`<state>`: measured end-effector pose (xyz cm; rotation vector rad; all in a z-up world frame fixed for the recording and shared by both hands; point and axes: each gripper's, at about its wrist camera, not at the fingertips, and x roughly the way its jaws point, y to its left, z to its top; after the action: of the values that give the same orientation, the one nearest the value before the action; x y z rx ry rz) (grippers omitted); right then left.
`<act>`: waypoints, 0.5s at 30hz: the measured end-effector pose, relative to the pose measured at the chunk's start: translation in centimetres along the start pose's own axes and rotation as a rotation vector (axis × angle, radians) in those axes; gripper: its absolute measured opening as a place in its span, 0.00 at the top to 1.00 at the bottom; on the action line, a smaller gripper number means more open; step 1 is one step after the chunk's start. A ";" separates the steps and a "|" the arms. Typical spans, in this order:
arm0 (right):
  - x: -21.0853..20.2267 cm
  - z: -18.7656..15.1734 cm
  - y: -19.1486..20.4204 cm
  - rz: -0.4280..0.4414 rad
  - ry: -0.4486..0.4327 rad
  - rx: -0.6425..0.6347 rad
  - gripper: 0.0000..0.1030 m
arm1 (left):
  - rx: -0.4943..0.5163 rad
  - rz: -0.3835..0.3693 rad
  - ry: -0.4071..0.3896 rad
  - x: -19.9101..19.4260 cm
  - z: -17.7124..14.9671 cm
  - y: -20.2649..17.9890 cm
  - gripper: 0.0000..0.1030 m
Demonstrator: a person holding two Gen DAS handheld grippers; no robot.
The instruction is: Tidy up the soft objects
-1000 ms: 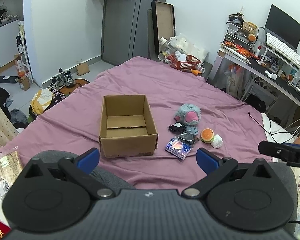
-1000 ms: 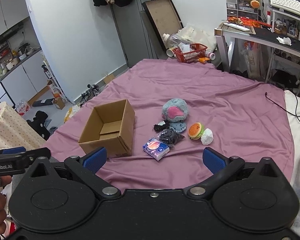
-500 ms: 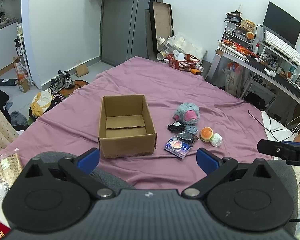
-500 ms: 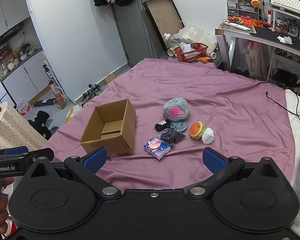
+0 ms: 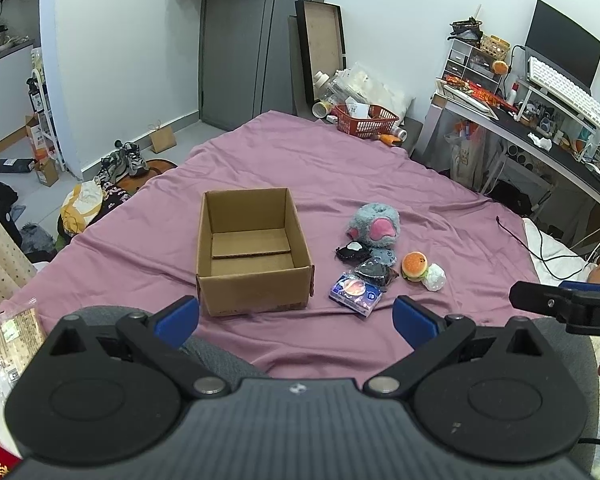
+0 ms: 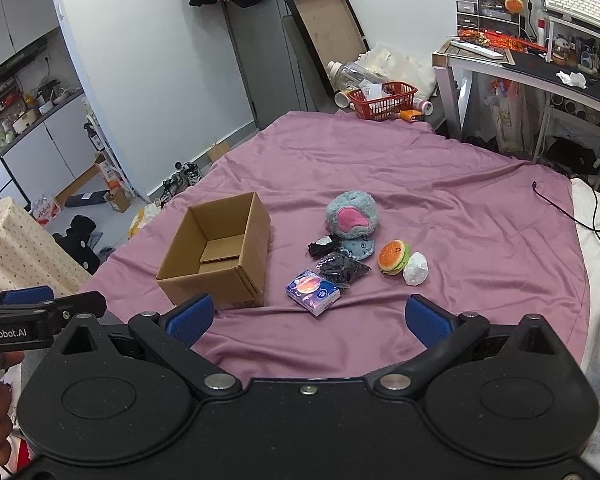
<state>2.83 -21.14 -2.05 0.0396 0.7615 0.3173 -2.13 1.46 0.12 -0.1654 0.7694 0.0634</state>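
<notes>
An open, empty cardboard box (image 5: 252, 256) (image 6: 220, 252) stands on the purple bedsheet (image 5: 340, 168). To its right lie a grey and pink plush (image 5: 374, 226) (image 6: 352, 216), a small black and white toy (image 5: 352, 251), a black packet (image 5: 374, 272) (image 6: 342, 268), a blue tissue pack (image 5: 355, 294) (image 6: 313, 291), a burger toy (image 5: 414, 266) (image 6: 394, 257) and a white lump (image 5: 435, 277) (image 6: 416, 269). My left gripper (image 5: 296, 316) and right gripper (image 6: 308, 316) hang open near the bed's front edge, holding nothing, well short of the objects.
A red basket (image 5: 366, 120) and bottles stand beyond the bed's far end. A desk (image 5: 540, 140) with keyboard and monitor runs along the right. Shoes, bags and clutter cover the floor at left. A black cable (image 6: 560, 208) trails over the sheet's right side.
Both views have shifted slightly forward and up toward the bed. Nothing on the sheet has moved, and both grippers stay open.
</notes>
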 end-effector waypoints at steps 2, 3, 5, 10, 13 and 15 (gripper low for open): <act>0.2 0.1 0.0 -0.002 0.003 -0.007 0.00 | 0.003 -0.001 0.001 0.0 0.0 0.0 0.01; 0.3 0.1 0.0 -0.006 0.006 -0.011 0.00 | 0.004 -0.001 0.002 0.2 0.2 0.1 0.01; 0.3 0.2 0.1 -0.013 0.007 -0.015 0.00 | 0.004 -0.002 0.003 0.4 0.3 0.1 0.01; 0.7 0.3 -0.1 -0.016 0.013 -0.012 0.00 | 0.011 -0.013 0.016 1.3 0.7 -0.3 0.01; 1.2 0.4 -0.5 -0.010 0.019 -0.007 0.00 | 0.016 -0.029 0.019 2.0 1.1 -0.8 0.01; 1.6 0.5 -0.8 -0.006 0.023 -0.001 0.00 | 0.013 -0.041 0.019 2.5 1.2 -1.0 0.01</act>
<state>4.50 -21.39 -2.87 0.0329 0.7842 0.3123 0.66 0.68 -0.63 -0.1692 0.7849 0.0174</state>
